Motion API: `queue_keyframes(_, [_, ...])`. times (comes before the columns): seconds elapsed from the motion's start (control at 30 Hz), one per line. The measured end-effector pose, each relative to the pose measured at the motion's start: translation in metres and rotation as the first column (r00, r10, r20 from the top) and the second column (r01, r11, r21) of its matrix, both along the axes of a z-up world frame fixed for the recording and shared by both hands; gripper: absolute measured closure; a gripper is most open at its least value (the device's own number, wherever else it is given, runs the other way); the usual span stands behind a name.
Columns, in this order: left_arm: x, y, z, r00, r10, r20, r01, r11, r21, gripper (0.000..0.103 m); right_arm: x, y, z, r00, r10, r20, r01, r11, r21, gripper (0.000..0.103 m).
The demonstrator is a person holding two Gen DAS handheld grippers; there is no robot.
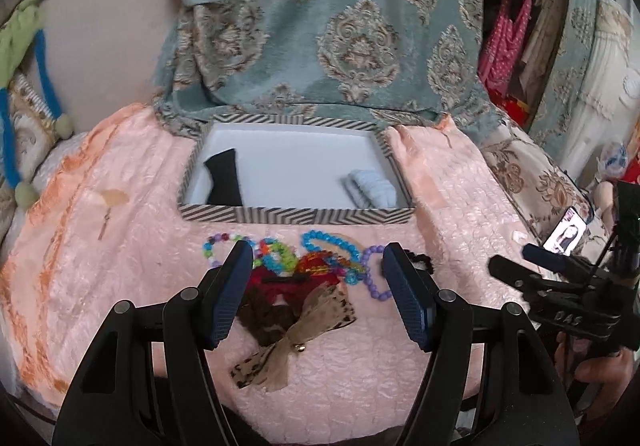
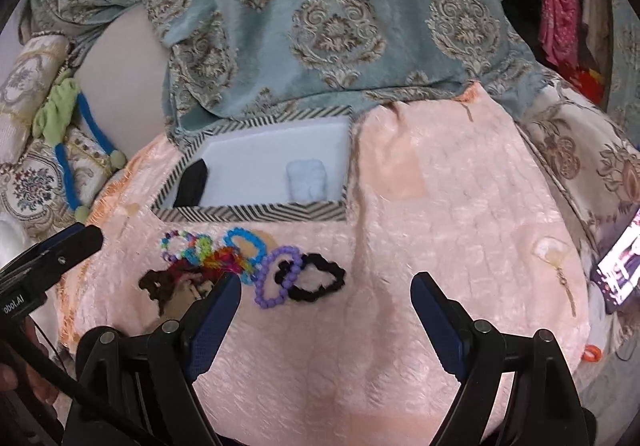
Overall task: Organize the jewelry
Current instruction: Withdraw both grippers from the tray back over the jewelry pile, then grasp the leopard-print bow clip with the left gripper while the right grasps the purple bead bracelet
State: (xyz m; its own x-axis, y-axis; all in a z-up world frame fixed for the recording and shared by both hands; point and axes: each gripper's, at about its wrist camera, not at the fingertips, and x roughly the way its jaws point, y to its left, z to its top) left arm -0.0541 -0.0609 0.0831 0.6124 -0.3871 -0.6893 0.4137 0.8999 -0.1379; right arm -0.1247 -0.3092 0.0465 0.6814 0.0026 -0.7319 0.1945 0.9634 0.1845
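Observation:
A striped box (image 1: 296, 215) with a white inside stands on the pink cloth; it holds a black item (image 1: 224, 178) and a pale blue scrunchie (image 1: 370, 188). In front lies a pile of bead bracelets (image 1: 332, 246), a purple bead bracelet (image 2: 276, 278), a black scrunchie (image 2: 320, 278) and a leopard bow (image 1: 288, 330). My left gripper (image 1: 318, 258) is open over the pile, empty. My right gripper (image 2: 326, 288) is open and empty just right of the pile, by the black scrunchie. The box also shows in the right wrist view (image 2: 256, 212).
A blue patterned throw (image 1: 320, 18) hangs behind the box. A phone (image 2: 620, 270) lies at the right edge of the pink cloth (image 2: 460, 206). A green and blue toy (image 1: 24, 86) lies at the left. Clothes (image 1: 508, 34) hang at the far right.

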Motion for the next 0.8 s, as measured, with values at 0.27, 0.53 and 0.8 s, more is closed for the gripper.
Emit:
queue_keyframes(0.27, [-0.001,0.047,-0.006,0.981,0.18,-0.07,-0.182,0.983,-0.018,0.035,0.012,-0.001,-0.005,0.996,0.094,0.001,-0.094,0.996,0.006,0.018])
queue_keyframes(0.53, [0.001,0.052,-0.03,0.974,0.192,-0.121,-0.191,0.981,0.024,0.035,0.034,0.003,-0.031,0.986,0.165,0.002,-0.165,0.985,0.047,0.018])
queue_keyframes(0.8, [0.004,0.029,-0.072,0.971,0.093,-0.222,-0.081,0.995,0.066,0.035,0.041,0.004,-0.047,0.979,0.204,-0.025,-0.203,0.979,0.025,0.024])
